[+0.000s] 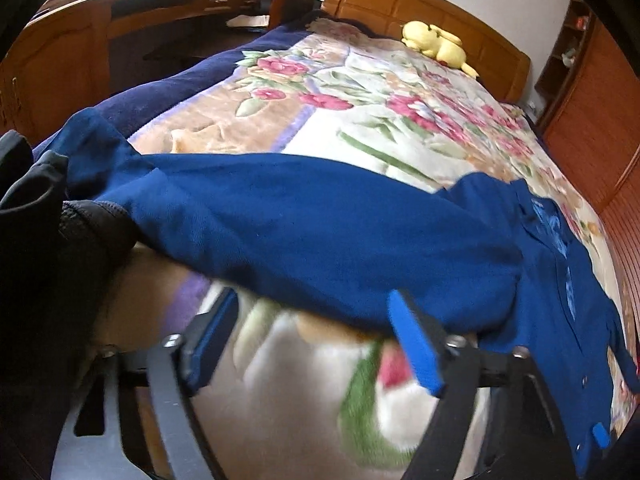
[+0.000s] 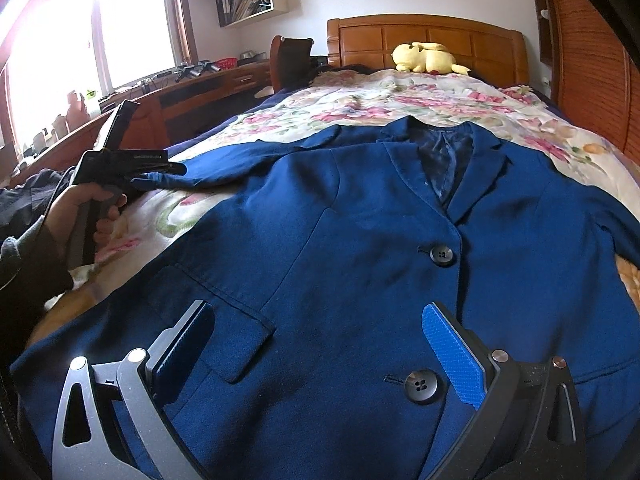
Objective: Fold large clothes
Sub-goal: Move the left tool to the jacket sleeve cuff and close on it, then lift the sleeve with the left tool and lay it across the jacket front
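A dark blue blazer (image 2: 360, 240) lies face up on the floral bed, collar toward the headboard, with two black buttons (image 2: 441, 255). Its left sleeve (image 1: 304, 232) stretches out sideways across the blanket. My left gripper (image 1: 316, 312) is open, its blue pads just in front of and below the sleeve, not gripping it. In the right wrist view the left gripper (image 2: 168, 168) sits by the sleeve's cuff. My right gripper (image 2: 316, 316) is open and hovers over the blazer's lower front, between the pocket flap (image 2: 224, 320) and the lower button.
A floral blanket (image 1: 360, 120) covers the bed. A yellow plush toy (image 2: 428, 58) lies by the wooden headboard (image 2: 424, 36). A wooden desk (image 1: 140, 8) and chair stand left of the bed. A wooden wardrobe (image 2: 592, 60) lines the right side. Dark clothing (image 1: 32, 208) lies at left.
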A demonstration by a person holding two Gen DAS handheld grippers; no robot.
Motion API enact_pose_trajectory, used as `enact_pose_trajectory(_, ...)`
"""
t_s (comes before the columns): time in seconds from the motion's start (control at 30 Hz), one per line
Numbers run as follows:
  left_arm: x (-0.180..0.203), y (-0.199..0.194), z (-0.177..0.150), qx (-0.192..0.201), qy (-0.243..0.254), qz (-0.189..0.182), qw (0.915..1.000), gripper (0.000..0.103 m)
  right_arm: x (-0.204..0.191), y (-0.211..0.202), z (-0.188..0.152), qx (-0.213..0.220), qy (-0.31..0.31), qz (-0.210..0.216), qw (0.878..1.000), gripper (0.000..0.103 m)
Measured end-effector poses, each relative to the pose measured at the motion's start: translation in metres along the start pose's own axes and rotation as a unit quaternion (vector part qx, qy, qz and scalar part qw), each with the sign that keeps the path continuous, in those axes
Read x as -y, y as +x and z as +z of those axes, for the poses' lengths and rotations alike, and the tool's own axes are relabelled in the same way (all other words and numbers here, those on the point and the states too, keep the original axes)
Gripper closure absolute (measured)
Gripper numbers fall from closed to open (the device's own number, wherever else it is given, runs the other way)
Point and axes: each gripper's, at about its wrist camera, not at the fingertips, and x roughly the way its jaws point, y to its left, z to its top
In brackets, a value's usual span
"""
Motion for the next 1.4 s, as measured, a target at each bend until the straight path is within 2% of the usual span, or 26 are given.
enact_pose_trajectory(0.03, -0.002, 0.003, 0.002, -0.001, -0.003, 0.002, 1.0, 0.042, 0.0, 0.0, 0.0, -0.001, 0.001, 0.0, 1.0, 0.0)
enact_pose_trajectory(0.1, -0.006, 0.009, 0.005, -0.012, -0.006, 0.009, 0.9999, 0.061, 0.0, 0.001, -0.001, -0.001, 0.002, 0.001, 1.0, 0.0)
enact_pose_trajectory(0.13, -0.007, 0.013, 0.005, -0.018, -0.004, 0.008, 0.9998, 0.065, 0.0, 0.001, -0.001, -0.001, 0.002, 0.002, 1.0, 0.0)
enact_pose_trajectory(0.2, -0.008, 0.016, 0.005, -0.017, 0.002, 0.012, 0.9998, 0.084, 0.0, 0.001, -0.001, -0.002, 0.003, 0.003, 1.0, 0.0)
enact_pose_trajectory(0.3, -0.004, 0.016, 0.005, -0.015, 0.015, 0.012, 0.9997, 0.096, 0.0, 0.001, -0.001, 0.0, 0.005, 0.003, 1.0, 0.0)
enact_pose_trajectory(0.37, 0.005, 0.011, 0.006, -0.007, 0.038, 0.019, 0.9991, 0.098, -0.001, 0.001, -0.002, 0.001, 0.005, 0.003, 1.0, 0.0)
enact_pose_trajectory(0.63, 0.054, -0.028, 0.029, 0.038, 0.104, 0.01, 0.9938, 0.101, -0.002, 0.0, -0.003, 0.003, 0.005, 0.001, 1.0, 0.0)
enact_pose_trajectory(0.8, 0.116, -0.06, 0.025, 0.057, 0.174, -0.012, 0.983, 0.102, -0.002, 0.001, -0.002, 0.004, 0.003, 0.0, 1.0, 0.0)
enact_pose_trajectory(0.93, 0.155, -0.08, 0.016, 0.062, 0.203, -0.037, 0.9765, 0.101, -0.001, 0.002, -0.002, 0.004, 0.005, 0.002, 1.0, 0.0)
enact_pose_trajectory(1.07, 0.166, -0.087, 0.006, 0.039, 0.202, -0.034, 0.978, 0.101, -0.001, 0.003, -0.002, 0.003, 0.008, 0.005, 1.0, 0.0)
enact_pose_trajectory(1.13, 0.163, -0.093, -0.002, 0.033, 0.202, -0.041, 0.978, 0.092, 0.0, 0.003, -0.002, 0.004, 0.009, 0.007, 1.0, 0.0)
enact_pose_trajectory(1.2, 0.157, -0.102, -0.013, 0.03, 0.204, -0.059, 0.9767, 0.079, 0.001, 0.003, -0.002, 0.004, 0.012, 0.008, 1.0, 0.0)
enact_pose_trajectory(1.27, 0.154, -0.111, -0.025, 0.029, 0.203, -0.069, 0.9764, 0.072, 0.002, 0.003, -0.003, 0.003, 0.015, 0.009, 1.0, 0.0)
enact_pose_trajectory(1.4, 0.142, -0.129, -0.052, 0.031, 0.212, -0.075, 0.974, 0.068, 0.002, 0.004, -0.003, 0.001, 0.019, 0.013, 1.0, 0.0)
